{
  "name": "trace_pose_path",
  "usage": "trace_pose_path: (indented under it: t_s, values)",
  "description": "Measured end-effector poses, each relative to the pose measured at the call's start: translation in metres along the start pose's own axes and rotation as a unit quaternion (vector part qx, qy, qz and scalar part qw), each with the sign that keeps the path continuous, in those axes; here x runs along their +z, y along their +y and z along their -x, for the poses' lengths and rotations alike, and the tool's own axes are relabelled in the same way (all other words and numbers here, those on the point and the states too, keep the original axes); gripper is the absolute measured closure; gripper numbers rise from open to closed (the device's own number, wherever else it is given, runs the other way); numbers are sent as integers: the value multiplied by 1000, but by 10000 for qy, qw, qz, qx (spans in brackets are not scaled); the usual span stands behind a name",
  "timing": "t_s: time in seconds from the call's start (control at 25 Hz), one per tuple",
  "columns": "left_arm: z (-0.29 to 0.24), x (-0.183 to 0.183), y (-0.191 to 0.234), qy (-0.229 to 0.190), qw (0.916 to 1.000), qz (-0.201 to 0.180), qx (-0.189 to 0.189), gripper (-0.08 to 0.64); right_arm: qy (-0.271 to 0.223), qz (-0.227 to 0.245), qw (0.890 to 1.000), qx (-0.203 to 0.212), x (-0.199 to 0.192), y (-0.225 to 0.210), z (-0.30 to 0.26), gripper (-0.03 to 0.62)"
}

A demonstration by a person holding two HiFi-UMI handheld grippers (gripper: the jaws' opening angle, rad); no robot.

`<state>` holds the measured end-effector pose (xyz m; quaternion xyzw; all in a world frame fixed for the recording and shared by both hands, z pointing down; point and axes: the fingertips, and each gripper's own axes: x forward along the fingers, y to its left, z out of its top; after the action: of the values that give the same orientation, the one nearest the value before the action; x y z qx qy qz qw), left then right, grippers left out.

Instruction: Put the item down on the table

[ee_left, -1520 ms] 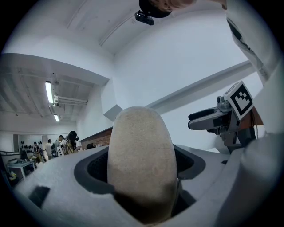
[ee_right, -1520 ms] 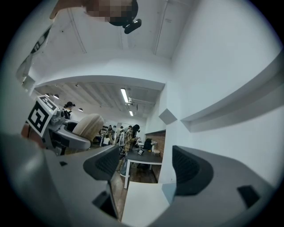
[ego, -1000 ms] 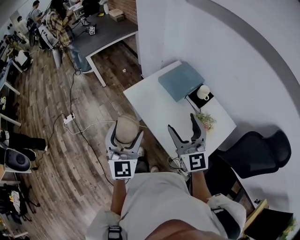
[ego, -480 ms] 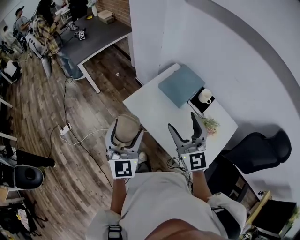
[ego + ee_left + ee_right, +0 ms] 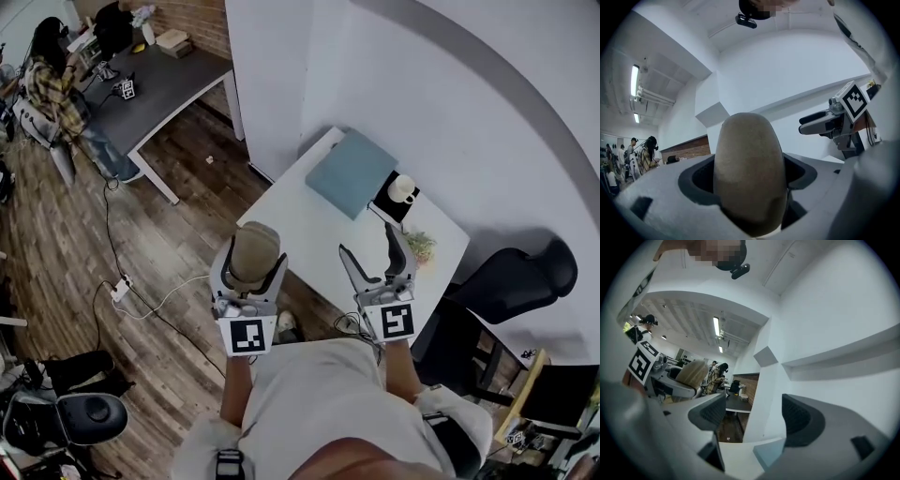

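**Ana:** When you look at the lower middle of the head view, where is the item (image 5: 254, 251)?

**Ben:** Between the jaws of the left tool (image 5: 251, 265), which grips it from both sides. It is a tan, egg-shaped lump standing on end, with its rounded top rising above the jaws. In the frame it overlaps the near left corner of the white tabletop (image 5: 309, 234). It is held up in the air rather than resting there, and the wooden floor (image 5: 169, 244) spreads out to its left.

**Ana:** What is it made of?

**Ben:** Hard to say. In the left gripper view the surface looks matte and faintly speckled, perhaps stone, but the close view is too soft to settle it.

**Ana:** And the other one?

**Ben:** The right tool (image 5: 372, 251) sits just right of centre, over the tabletop's near edge. Its jaws stand wide apart with nothing between them.

**Ana:** What lies on the tabletop?

**Ben:** A blue-grey pad (image 5: 353, 172) sits toward the upper centre. A white cup (image 5: 405, 187) stands on a black mat (image 5: 389, 208) just to the pad's right. A small plant (image 5: 419, 246) is at the right edge, close to the right tool's tip.

**Ana:** And around it?

**Ben:** A black chair (image 5: 516, 281) is at the right of the frame. At the upper left a dark tabletop (image 5: 159, 84) has a seated person (image 5: 56, 84) beside it.
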<state>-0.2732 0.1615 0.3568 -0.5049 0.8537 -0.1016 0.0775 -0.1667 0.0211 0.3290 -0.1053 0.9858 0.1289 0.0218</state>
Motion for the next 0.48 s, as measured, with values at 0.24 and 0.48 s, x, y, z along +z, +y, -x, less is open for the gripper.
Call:
trace_pose_path:
  t_s: [0.24, 0.48]
  values:
    - [-29, -11, 2, -35, 9990, 152, -423, 160, 261, 85, 9989, -391, -9, -10, -9, 218]
    - [-67, -22, -12, -19, 9960, 265, -858, 160, 523, 146, 9953, -803, -24, -34, -11, 218]
